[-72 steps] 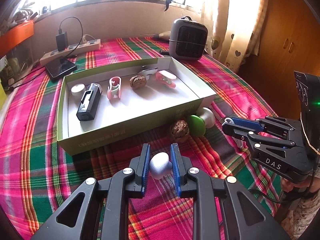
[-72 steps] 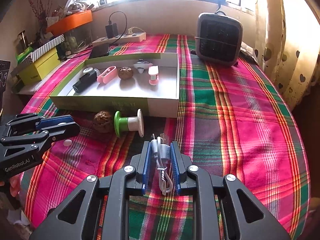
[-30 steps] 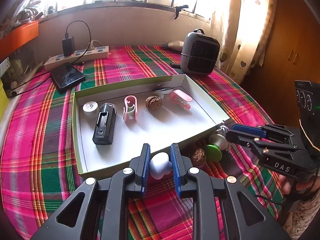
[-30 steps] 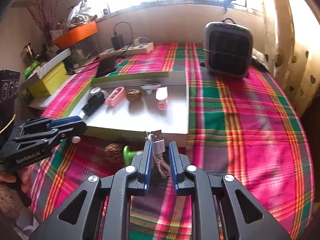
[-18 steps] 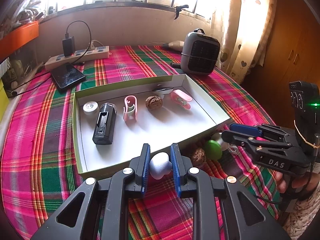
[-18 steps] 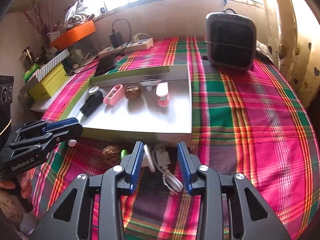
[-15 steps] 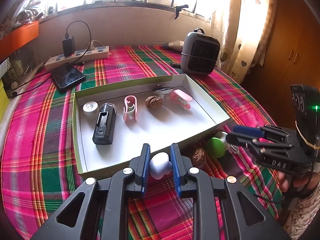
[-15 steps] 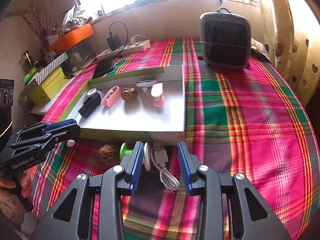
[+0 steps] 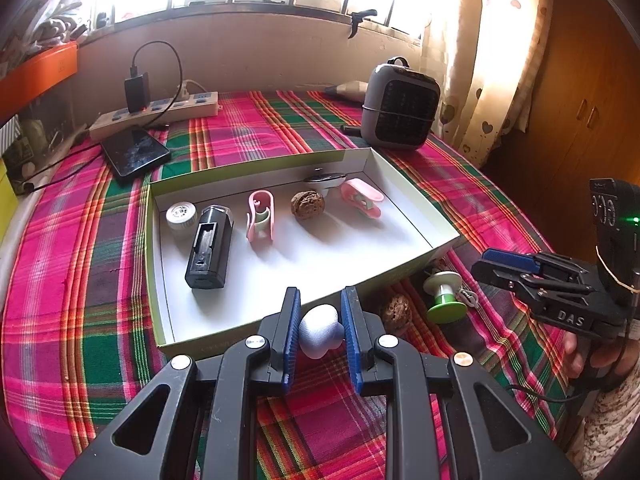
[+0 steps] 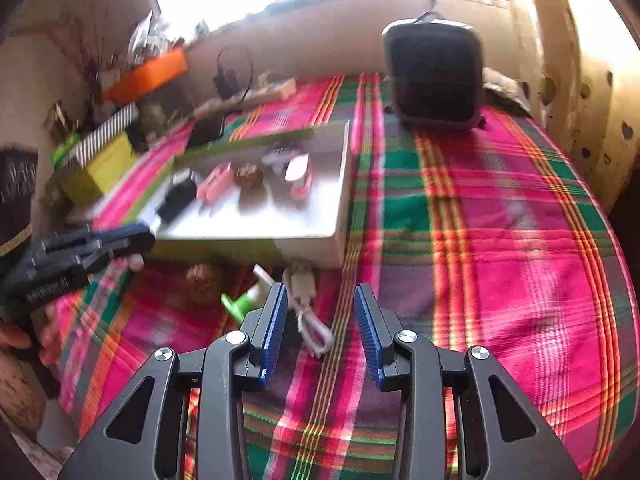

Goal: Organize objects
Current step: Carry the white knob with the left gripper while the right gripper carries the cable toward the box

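My left gripper [image 9: 320, 330] is shut on a small white heart-shaped piece [image 9: 320, 332], held above the near wall of the shallow green-edged box [image 9: 400, 276]. The box holds a white wheel [image 9: 181, 215], a black holder [image 9: 209, 247], a pink clip [image 9: 260, 216], a walnut [image 9: 307, 205] and a pink flat piece [image 9: 362, 197]. My right gripper [image 10: 321, 320] is open above a white USB cable [image 10: 306, 304] lying on the cloth. A second walnut [image 9: 396, 309] and a green-and-white spool [image 9: 444, 296] lie in front of the box.
A grey fan heater [image 9: 400, 106] stands behind the box. A phone [image 9: 135, 153] and a power strip [image 9: 156, 114] with a charger lie at the back left. Plaid cloth [image 10: 500, 240] covers the table. Boxes [image 10: 96, 168] stand at the left edge. The right wrist view is motion-blurred.
My right gripper opened and let the white cable drop onto the cloth by the spool, then drew back. My left gripper stays shut on the white heart-shaped piece and has barely moved.
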The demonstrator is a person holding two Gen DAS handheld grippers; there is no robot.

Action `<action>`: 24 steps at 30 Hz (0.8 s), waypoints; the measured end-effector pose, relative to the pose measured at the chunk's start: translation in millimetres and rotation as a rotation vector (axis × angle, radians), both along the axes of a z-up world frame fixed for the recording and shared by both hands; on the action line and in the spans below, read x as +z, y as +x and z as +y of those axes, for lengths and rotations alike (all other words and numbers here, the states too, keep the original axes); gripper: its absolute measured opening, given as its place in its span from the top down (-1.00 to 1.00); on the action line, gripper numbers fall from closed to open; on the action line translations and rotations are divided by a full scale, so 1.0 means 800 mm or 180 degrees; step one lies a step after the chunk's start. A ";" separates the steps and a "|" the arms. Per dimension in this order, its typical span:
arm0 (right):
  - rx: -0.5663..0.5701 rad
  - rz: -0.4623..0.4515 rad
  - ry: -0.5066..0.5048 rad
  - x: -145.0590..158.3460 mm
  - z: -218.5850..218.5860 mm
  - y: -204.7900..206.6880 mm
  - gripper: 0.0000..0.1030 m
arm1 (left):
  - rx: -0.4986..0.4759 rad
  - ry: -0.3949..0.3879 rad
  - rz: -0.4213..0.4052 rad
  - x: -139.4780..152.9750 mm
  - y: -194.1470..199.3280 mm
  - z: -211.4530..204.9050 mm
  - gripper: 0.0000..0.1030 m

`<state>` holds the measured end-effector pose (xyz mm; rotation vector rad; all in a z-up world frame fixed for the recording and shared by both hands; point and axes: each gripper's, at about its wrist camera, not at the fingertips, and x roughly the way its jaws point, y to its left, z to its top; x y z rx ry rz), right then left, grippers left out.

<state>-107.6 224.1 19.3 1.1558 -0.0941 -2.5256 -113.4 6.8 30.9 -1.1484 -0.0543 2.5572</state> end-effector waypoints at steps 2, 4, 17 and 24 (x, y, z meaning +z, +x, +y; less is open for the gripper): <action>-0.0031 -0.0037 0.0129 -0.004 -0.003 -0.004 0.30 | 0.0003 0.0007 -0.0002 0.000 0.000 0.000 0.63; 0.0030 -0.0050 0.0230 -0.008 -0.011 -0.006 0.30 | 0.0003 0.0004 -0.0002 0.000 0.000 0.000 0.63; 0.0117 -0.0070 0.0498 -0.022 -0.046 -0.016 0.30 | 0.0002 0.0006 -0.0003 0.001 0.000 -0.001 0.63; 0.0123 -0.0019 0.0689 -0.026 -0.056 -0.014 0.30 | 0.0002 0.0007 -0.0004 0.001 -0.001 -0.002 0.63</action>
